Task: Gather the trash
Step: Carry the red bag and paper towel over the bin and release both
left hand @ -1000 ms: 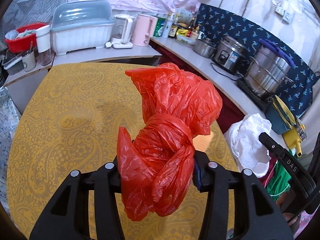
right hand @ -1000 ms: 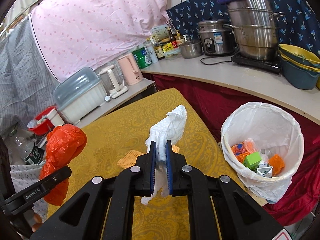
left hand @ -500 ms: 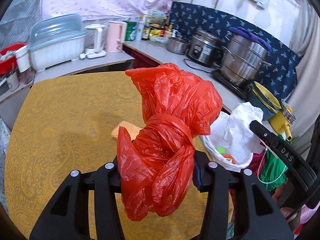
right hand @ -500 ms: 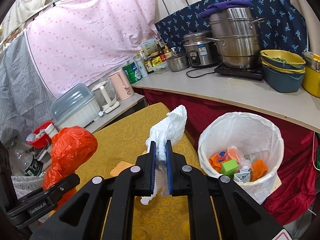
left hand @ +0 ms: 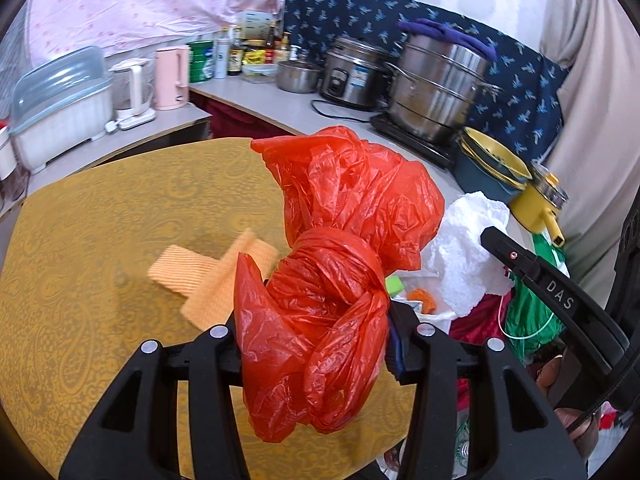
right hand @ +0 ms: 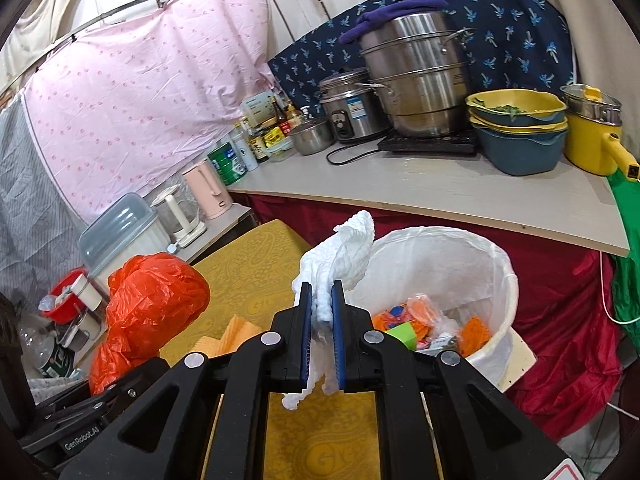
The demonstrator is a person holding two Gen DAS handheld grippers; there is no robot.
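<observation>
- Trash in hand: a crumpled red plastic bag (left hand: 336, 264) is clamped between the fingers of the left gripper (left hand: 316, 344), held up above the yellow patterned surface (left hand: 100, 240).
- A wad of white tissue (right hand: 336, 264) is pinched between the closed blue-padded fingers of the right gripper (right hand: 320, 332), its upper end rising in front of the bin's near rim.
- The white-lined trash bin (right hand: 492, 264) stands just past the surface's right edge, in the gap between that edge and the red-skirted counter (right hand: 440, 196); its mouth is open, with coloured scraps lying in the bottom.
- An orange cloth (left hand: 212, 276) lies flat on the surface near the right edge, just beyond the left gripper.
- The counter's front edge runs close behind the bin, carrying a steel steamer pot (right hand: 416, 88) and stacked basins (right hand: 520, 128).
</observation>
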